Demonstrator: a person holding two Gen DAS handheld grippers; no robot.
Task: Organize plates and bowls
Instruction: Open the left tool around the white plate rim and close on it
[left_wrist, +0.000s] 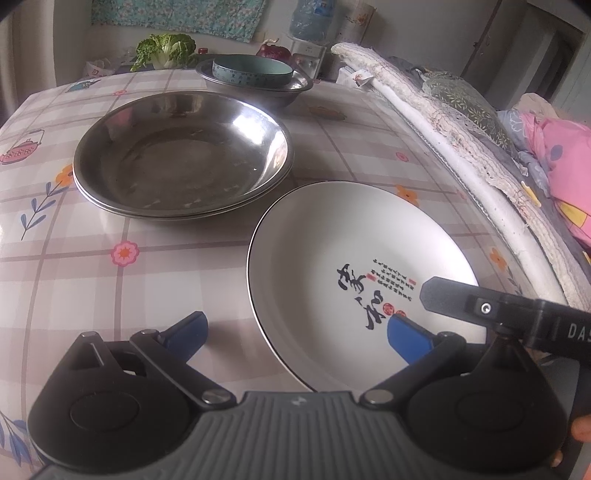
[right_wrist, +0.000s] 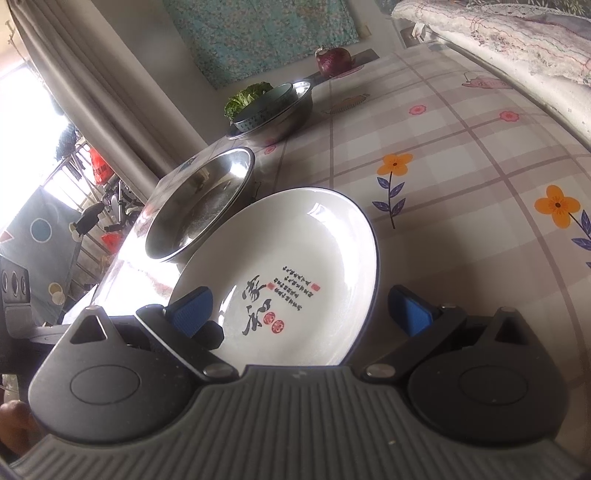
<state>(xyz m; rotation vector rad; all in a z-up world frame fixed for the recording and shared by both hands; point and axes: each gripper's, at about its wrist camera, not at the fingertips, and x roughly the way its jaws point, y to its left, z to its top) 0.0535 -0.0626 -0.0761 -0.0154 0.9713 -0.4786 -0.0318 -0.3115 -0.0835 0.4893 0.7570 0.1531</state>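
Table (left_wrist: 155, 280): your work surface, covered by a slick checked cloth.
Steel plates (left_wrist: 181, 155): stacked behind, stiff and light.
White plate (left_wrist: 332, 236): ceramic, glazed, breakable; grip its rim.
Left gripper (left_wrist: 297, 332): wide open, empty, straddling the near rim.
Right gripper (right_wrist: 301, 308): wide open, empty.

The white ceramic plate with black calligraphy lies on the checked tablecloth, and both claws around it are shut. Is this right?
Not quite. The white ceramic plate with black calligraphy does lie on the checked tablecloth, but both wrist views show the left claw and right claw open, fingers spread wide.
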